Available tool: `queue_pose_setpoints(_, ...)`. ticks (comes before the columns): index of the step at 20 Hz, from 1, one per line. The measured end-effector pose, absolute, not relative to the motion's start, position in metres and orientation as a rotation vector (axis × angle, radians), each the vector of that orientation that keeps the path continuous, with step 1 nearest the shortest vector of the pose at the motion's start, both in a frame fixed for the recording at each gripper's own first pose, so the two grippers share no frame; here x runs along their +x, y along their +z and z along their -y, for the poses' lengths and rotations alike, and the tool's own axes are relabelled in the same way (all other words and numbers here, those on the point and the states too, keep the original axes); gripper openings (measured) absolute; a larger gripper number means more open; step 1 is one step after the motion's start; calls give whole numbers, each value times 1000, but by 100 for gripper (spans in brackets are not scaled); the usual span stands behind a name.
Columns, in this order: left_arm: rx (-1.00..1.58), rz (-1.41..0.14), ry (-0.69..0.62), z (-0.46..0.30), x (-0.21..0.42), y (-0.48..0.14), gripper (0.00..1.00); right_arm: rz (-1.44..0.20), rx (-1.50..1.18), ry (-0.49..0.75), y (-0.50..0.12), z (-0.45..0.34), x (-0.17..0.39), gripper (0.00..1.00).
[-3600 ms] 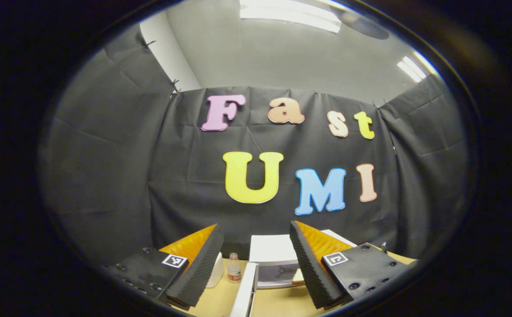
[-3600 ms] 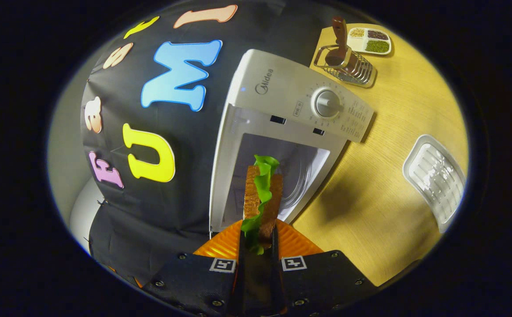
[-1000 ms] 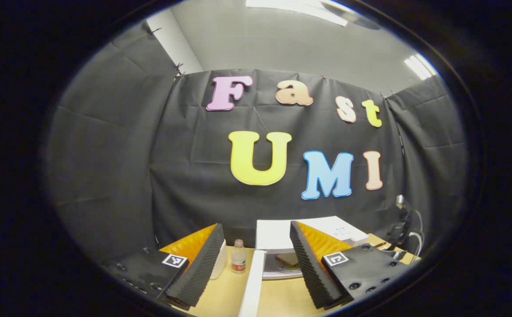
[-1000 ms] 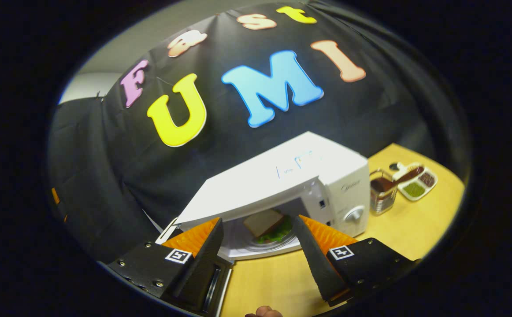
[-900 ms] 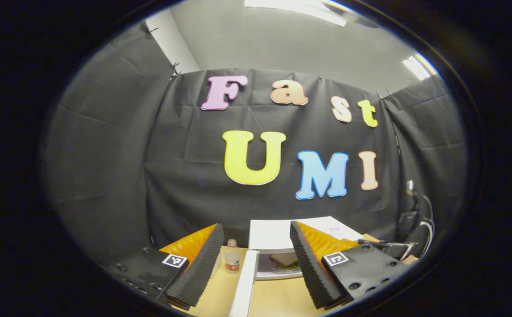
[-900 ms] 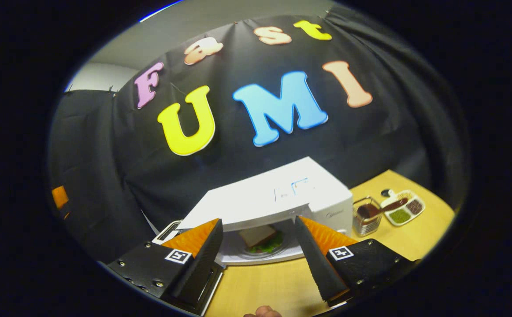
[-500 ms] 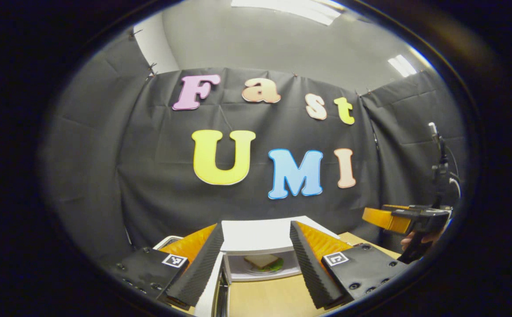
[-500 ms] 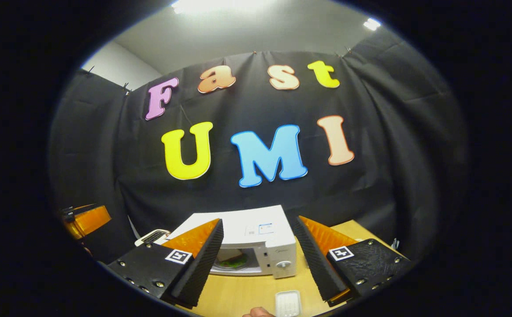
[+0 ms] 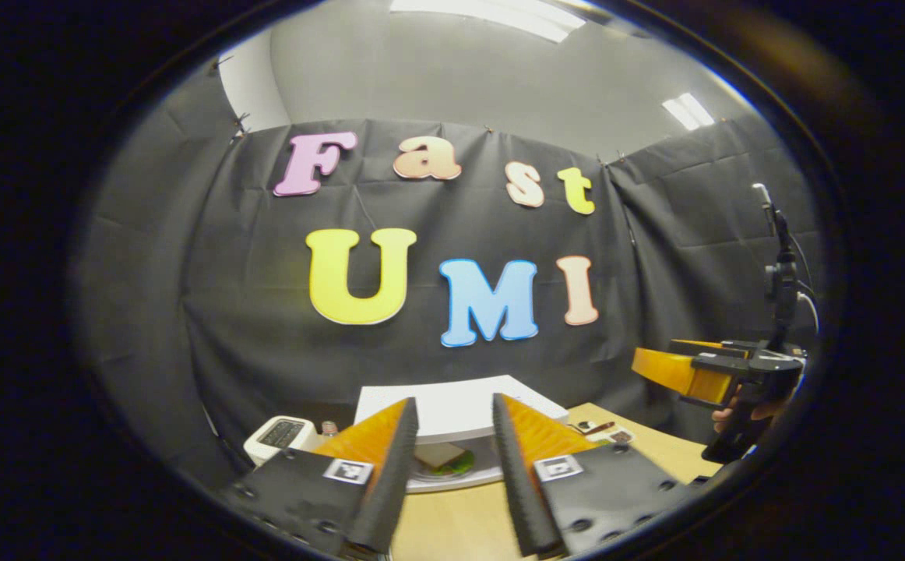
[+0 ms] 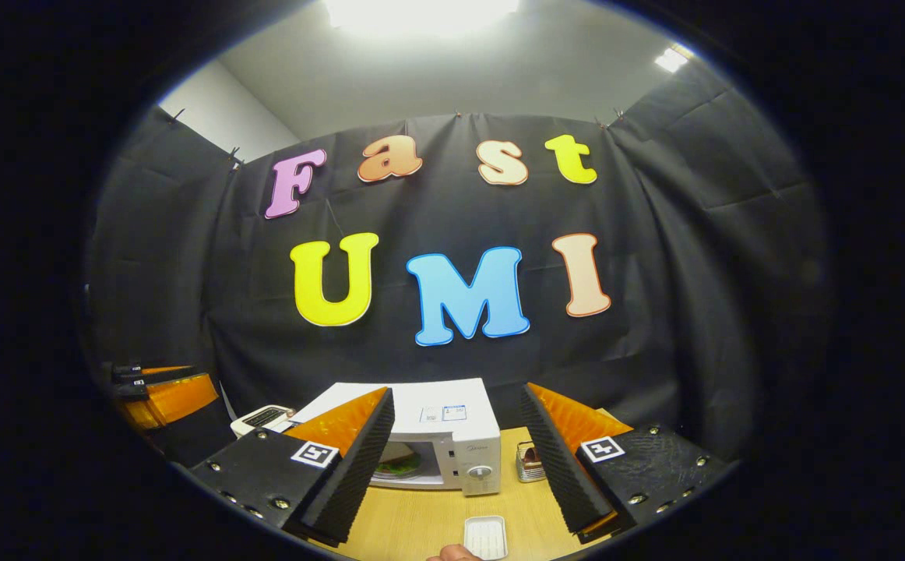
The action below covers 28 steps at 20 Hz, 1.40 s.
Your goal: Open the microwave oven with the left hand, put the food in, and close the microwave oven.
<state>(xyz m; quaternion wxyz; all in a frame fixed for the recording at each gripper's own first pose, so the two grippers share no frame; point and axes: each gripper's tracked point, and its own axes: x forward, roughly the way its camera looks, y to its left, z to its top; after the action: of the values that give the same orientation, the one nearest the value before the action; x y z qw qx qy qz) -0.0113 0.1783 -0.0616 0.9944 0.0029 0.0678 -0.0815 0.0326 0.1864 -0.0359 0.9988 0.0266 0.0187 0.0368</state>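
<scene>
Facing microwave, cavity open; sandwich on turntable inside. Left gripper part open, empty. Right gripper wide open, empty. Door likely light, rigid, hinged: push outer edge; location not discernible.

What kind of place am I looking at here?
Likely a staged recording booth, not a real kitchen: black cloth walls, a microwave on a wooden table, and handheld tongs.

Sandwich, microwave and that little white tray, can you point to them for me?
sandwich (image 9: 441, 457), left gripper view, on its top bread slice.
microwave (image 10: 464, 427), right gripper view, on its white top front edge.
white tray (image 10: 485, 534), right gripper view, on its ribbed middle.
</scene>
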Motion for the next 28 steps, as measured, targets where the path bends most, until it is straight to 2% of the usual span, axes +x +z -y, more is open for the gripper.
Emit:
queue_pose_setpoints(2, 4, -162, -130, -205, -25, -72, 5, -49, 72, 84, -39, -190, 33, 97)
queue_pose_setpoints(9, 19, -331, 109, -342, -99, -126, 7, -63, 71, 124, -43, -199, 34, 97)
queue_pose_setpoints(13, -12, -444, 184, -384, -144, -170, 7, -72, 70, 145, -45, -204, 38, 97)
queue_pose_setpoints(19, -49, -570, 153, -373, -166, -240, 6, -65, 60, 180, -44, -210, 41, 97)
queue_pose_setpoints(23, -76, -591, 151, -355, -169, -250, 7, -48, 56, 158, -40, -196, 44, 97)
queue_pose_setpoints(28, -135, -601, 81, -312, -169, -257, 7, -25, 48, 143, -32, -181, 50, 97)
